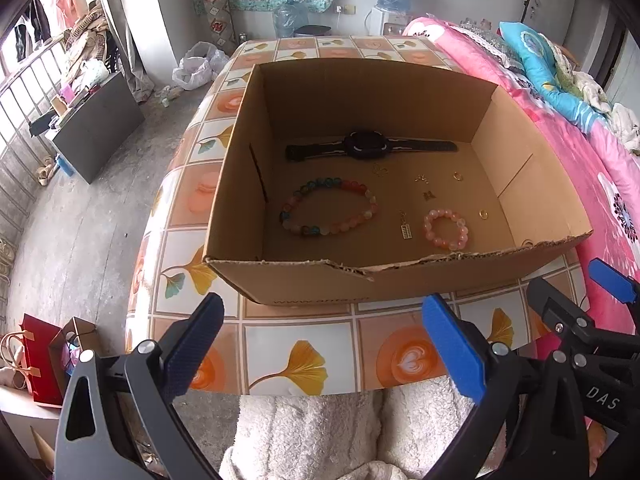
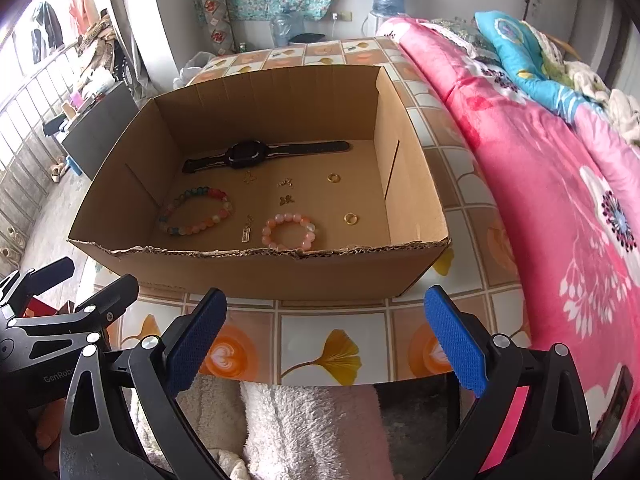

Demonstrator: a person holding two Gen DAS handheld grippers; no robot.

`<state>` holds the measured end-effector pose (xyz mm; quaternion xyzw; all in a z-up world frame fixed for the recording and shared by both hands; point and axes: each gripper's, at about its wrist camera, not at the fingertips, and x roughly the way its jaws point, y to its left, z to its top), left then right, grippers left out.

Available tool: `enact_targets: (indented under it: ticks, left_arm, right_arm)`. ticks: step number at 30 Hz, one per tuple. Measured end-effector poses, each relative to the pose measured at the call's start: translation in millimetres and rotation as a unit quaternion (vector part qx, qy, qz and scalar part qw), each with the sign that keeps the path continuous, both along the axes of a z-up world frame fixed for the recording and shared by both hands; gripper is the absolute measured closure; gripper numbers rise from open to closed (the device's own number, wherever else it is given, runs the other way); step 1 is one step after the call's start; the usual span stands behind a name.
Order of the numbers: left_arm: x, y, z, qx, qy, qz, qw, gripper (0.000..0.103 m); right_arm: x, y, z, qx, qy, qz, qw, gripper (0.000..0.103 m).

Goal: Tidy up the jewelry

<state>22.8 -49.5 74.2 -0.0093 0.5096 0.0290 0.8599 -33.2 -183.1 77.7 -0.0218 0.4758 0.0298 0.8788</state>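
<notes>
Jewelry lies spread flat on the floor of an open cardboard box (image 1: 240,184), each piece apart from its neighbours. We see a black wristwatch (image 1: 370,147) stretched along the far wall, a multicoloured bead bracelet (image 1: 330,210) to the left, a smaller pink bead bracelet (image 1: 446,229) near the front wall, 2 gold rings (image 1: 458,176) toward the right, and a few small gold charms (image 1: 404,229) between them. We judge this spacing suits sorting, since no piece overlaps another; whether they are already set out as wanted or wait to be moved, we cannot tell.

The box sits on a table with a ginkgo-leaf tile cloth (image 1: 304,352), just beside a pink floral bed quilt (image 2: 560,200).

Both tools hover short of the box's near wall, over the table edge. Our left gripper (image 1: 320,344) has its pads spread wide with nothing between them, and our right gripper (image 2: 324,344) is likewise spread and empty, side by side with it.
</notes>
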Motion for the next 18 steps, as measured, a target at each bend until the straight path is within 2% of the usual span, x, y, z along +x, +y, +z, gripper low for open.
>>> enact_targets:
  ticks: [8,18]
  left_arm:
    - [2,-1,-1,0.006,0.007,0.004,1.0,0.006]
    - [9,2,-10,0.004,0.035,0.007,0.9994,0.006]
  right_arm:
    - [1,0,-3,0.004,0.006,-0.002,1.0,0.008]
    - [7,-1,-13,0.016,0.03,-0.005,0.999,0.008]
